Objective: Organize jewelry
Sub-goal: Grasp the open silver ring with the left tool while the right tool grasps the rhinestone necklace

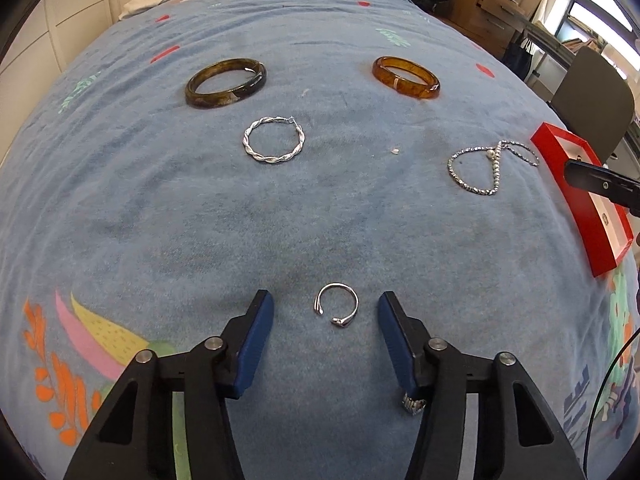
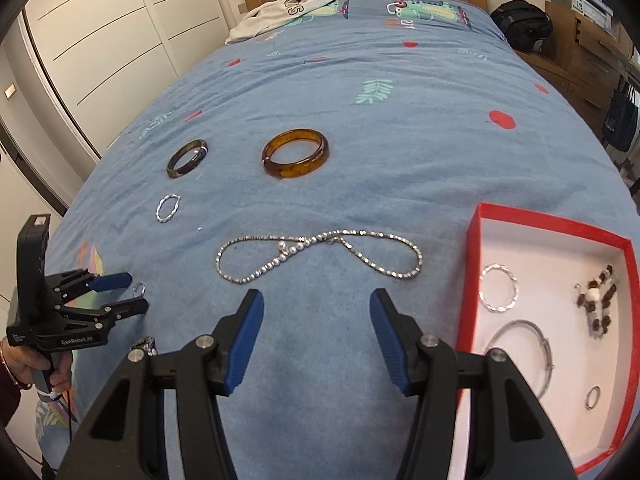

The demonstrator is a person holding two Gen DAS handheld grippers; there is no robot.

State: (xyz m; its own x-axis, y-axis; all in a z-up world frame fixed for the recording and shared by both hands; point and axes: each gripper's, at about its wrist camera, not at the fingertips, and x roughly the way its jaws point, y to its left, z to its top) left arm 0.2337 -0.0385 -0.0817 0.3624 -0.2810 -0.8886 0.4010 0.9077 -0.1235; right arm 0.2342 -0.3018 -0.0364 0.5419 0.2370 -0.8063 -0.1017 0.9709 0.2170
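My left gripper (image 1: 326, 308) is open, its blue pads either side of a small open silver ring (image 1: 337, 305) on the blue bedspread; it shows from outside in the right wrist view (image 2: 134, 290). My right gripper (image 2: 316, 306) is open and empty, just short of a silver bead necklace (image 2: 320, 254), also seen from the left (image 1: 486, 168). A red box (image 2: 476, 280) at right holds a twisted hoop (image 2: 500, 288), a thin bangle (image 2: 524, 354), a small ring (image 2: 593, 397) and a dark bead piece (image 2: 598, 304).
Farther up the bed lie a dark bangle (image 1: 226, 82), an amber bangle (image 1: 406, 77) and a twisted silver hoop (image 1: 273, 139). A small metal piece (image 1: 412, 404) lies under my left gripper. A grey garment (image 2: 280, 14) sits near the headboard. Wardrobe left, desk right.
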